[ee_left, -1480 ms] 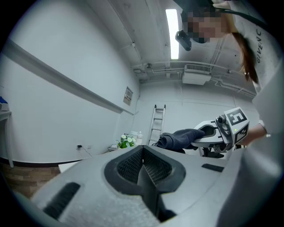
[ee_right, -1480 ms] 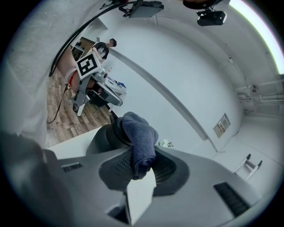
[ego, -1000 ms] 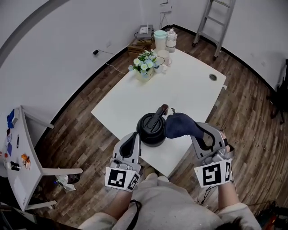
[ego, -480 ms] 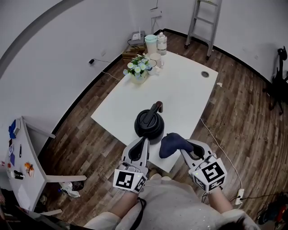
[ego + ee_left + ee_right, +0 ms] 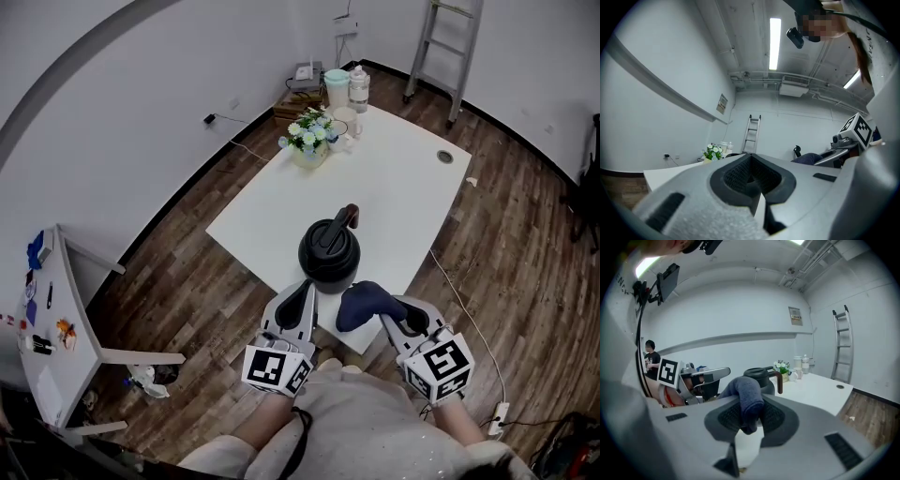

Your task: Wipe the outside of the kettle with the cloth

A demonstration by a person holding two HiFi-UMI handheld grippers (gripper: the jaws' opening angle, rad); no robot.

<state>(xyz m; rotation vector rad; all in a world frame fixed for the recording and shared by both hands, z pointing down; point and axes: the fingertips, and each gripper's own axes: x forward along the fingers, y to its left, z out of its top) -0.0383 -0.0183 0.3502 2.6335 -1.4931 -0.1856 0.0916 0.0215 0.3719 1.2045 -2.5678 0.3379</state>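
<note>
The right hand-held gripper (image 5: 749, 420) pinches the cloth (image 5: 745, 394), the left one (image 5: 752, 185) is closed and empty, so wiping might tip the kettle (image 5: 330, 255).

one kettle (image 5: 330, 255), one cloth (image 5: 366, 302), two claws (image 5: 302, 291) (image 5: 401, 317)

kettle (image 5: 328, 253): black, squat, round-bodied, lid shut; a dark handle arches over the top and ends reddish-brown on the far side.
kettle pose: upright, handle end pointing away from the person.
kettle spot: on the white tabletop (image 5: 398, 187), close to its near corner.
cloth (image 5: 366, 302): dark blue, soft, bunched into a rounded lump.
cloth grip: pinched in the right claw (image 5: 397, 317), jaws closed on a fold, the bulk spilling forward past the tips.
cloth spot: over the tabletop's near corner, just beside the kettle's near right flank; contact can't be made out.
</note>
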